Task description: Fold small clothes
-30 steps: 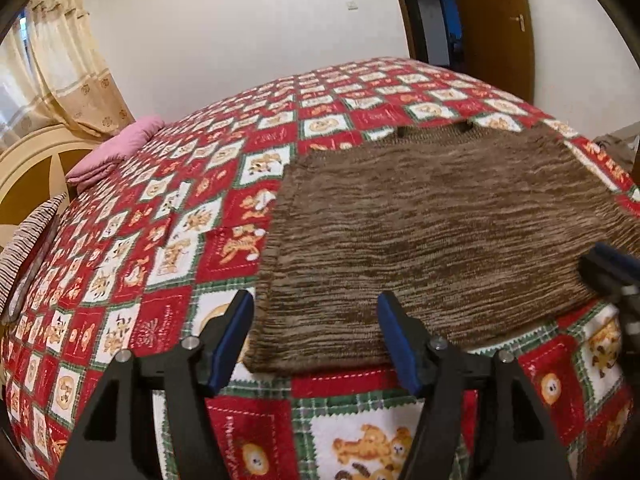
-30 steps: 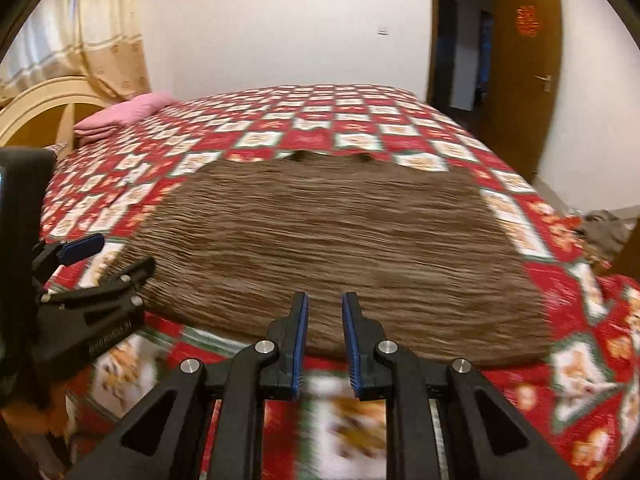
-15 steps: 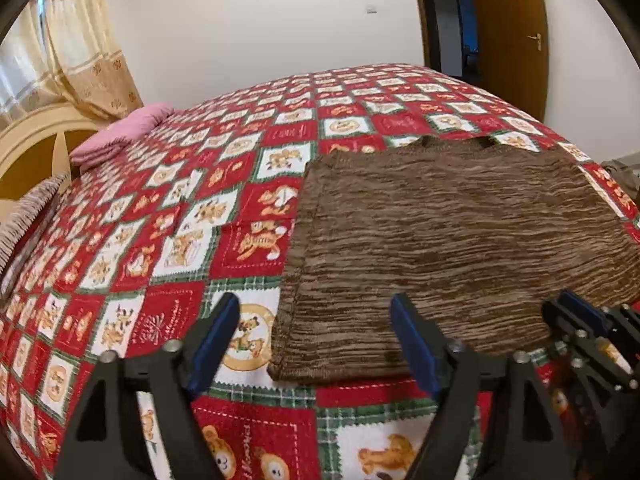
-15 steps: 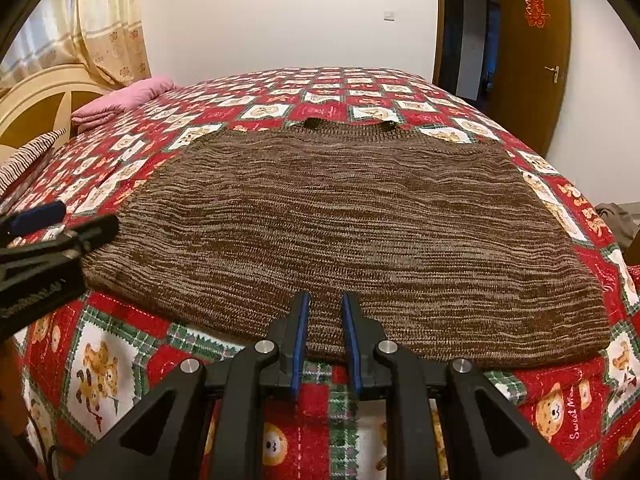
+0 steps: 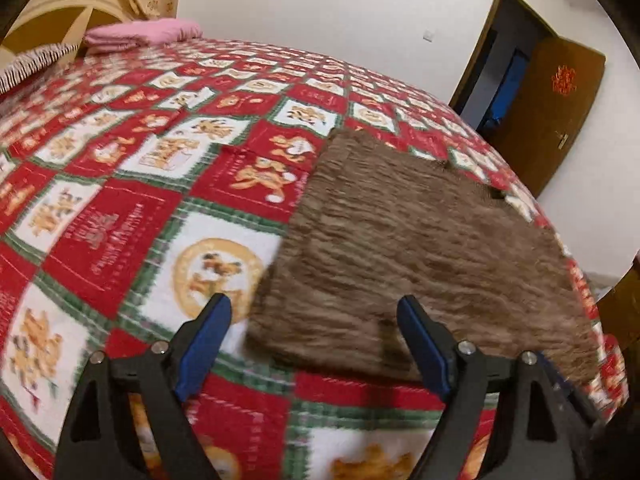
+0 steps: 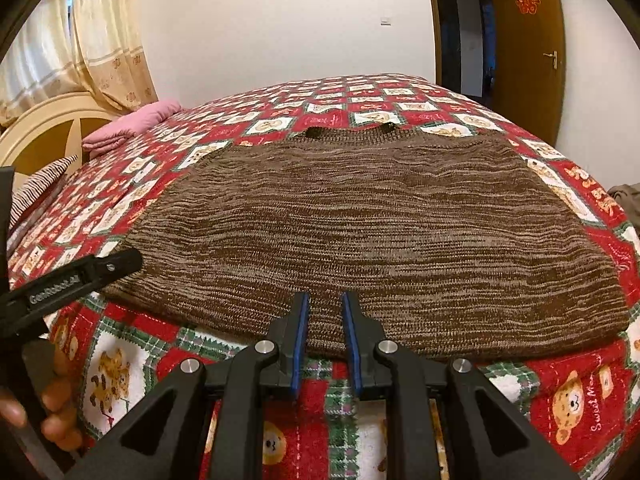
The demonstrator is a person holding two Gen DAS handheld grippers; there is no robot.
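A brown knitted sweater lay spread flat on a bed with a red, green and white checked blanket covered in little bear pictures. Its neck hole pointed to the far side of the bed, and its bottom edge lay near the front edge.

The left gripper was over the sweater's near left corner. Its blue-padded fingers stood far apart and were opening more. The corner of the sweater showed between them, but the pads did not press on it. This view was blurry.

The right gripper sat at the middle of the sweater's bottom edge. Its fingers were close together, with only a thin gap. The edge of the sweater showed in that gap, but it was not clear if the pads touched it or pinched it.

In the right view, the left gripper's black side came in from the left, and its tip lay just at the sweater's left corner. A person's hand held it from below.

A folded pink cloth lay at the far left of the bed, well away from the sweater. A striped pillow sat by the cream headboard. Behind them hung pale curtains. A brown wooden door stood open on the right.
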